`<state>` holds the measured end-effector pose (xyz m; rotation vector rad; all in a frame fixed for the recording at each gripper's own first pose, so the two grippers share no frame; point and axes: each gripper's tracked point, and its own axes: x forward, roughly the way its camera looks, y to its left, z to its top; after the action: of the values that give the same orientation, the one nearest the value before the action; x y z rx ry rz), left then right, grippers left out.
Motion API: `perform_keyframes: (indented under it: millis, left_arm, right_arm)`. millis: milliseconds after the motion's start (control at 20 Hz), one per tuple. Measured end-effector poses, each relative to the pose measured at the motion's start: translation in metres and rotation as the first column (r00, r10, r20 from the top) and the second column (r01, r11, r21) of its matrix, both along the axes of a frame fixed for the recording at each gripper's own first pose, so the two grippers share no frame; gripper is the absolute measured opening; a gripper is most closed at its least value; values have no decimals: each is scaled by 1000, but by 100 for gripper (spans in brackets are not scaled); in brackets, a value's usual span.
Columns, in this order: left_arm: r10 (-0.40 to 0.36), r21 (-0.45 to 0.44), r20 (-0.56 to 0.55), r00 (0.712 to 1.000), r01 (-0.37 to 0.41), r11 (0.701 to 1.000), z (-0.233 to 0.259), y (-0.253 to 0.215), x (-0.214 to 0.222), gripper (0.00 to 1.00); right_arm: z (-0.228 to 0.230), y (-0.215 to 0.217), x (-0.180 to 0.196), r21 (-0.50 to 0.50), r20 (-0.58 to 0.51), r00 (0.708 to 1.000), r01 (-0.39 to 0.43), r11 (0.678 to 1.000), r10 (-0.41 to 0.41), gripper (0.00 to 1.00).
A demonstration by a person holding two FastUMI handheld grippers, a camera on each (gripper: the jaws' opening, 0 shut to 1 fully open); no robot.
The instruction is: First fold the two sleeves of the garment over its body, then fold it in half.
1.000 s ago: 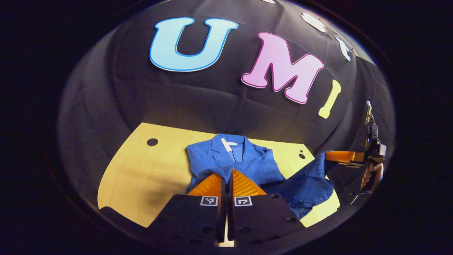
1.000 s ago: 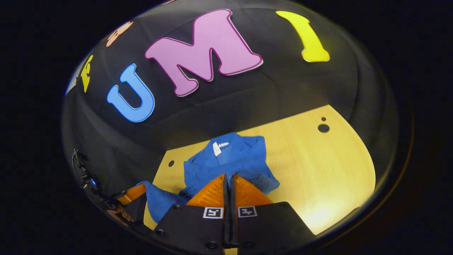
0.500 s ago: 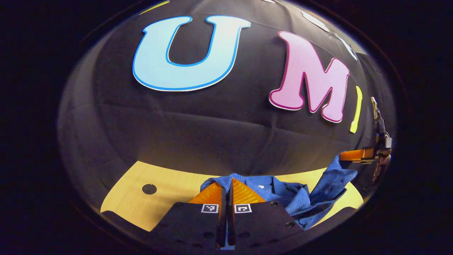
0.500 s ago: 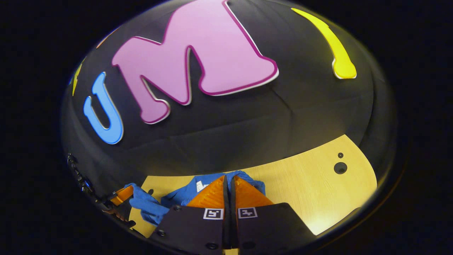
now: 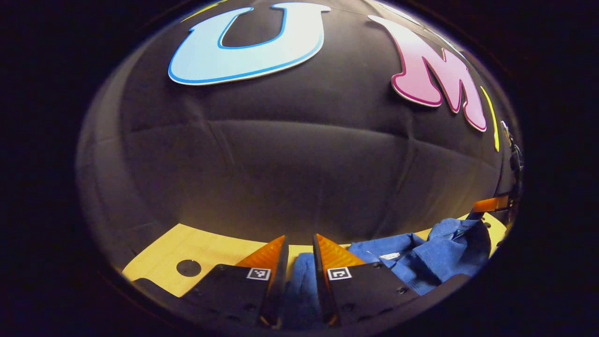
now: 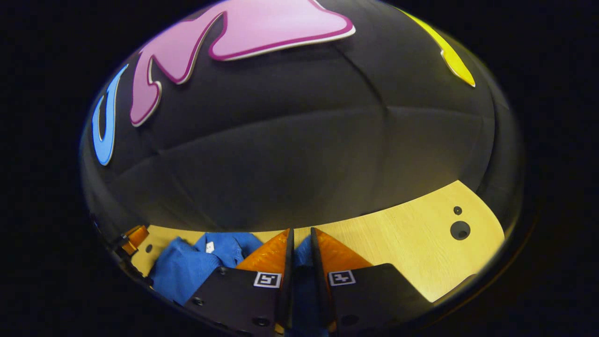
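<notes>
Left gripper view: left tool [image 5: 298, 245] low over the wooden surface [image 5: 154, 260], fingers [image 5: 269, 252] parted a little, blue fabric lying in the gap between them. Cannot tell if the fabric touches either finger. Rest of the blue garment [image 5: 435, 257] bunched to the right, rumpled, white tag [image 5: 389, 256] facing up. Far right at the edge: right tool [image 5: 491, 204], garment corner rising to its tip. Round dark hole [image 5: 188, 267] in the surface to the left of the fingers. Black booth wall [image 5: 290, 164] close behind.

Right gripper view: right tool [image 6: 299, 238] also low at the surface [image 6: 402, 248], fingers [image 6: 327, 252] slightly apart, strip of blue cloth in the gap and running down between them. Grip not confirmed, contact not readable. Garment [image 6: 187, 267] heaped to the left of the fingers, small white tag [image 6: 210, 246] visible. Left tool [image 6: 133, 235] at the far left edge, just beside the heap. Two dark holes [image 6: 460, 229] in the surface at right.
</notes>
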<state>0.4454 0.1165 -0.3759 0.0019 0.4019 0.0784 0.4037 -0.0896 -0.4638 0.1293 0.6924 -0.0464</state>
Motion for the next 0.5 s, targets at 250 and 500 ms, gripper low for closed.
perform_keyframes:
  millis: [250, 500]
  left_arm:
    - [-67, 6, -24, 997, 67, 998, 17, -43, -35, 86]
    - [-109, 11, 169, 980, 109, 994, 99, -80, -91, 86]
  right_arm:
    - [34, -4, -19, -8, 117, 992, 41, 999, -40, 99]
    - [103, -24, -71, -31, 298, 947, 132, 991, -116, 98]
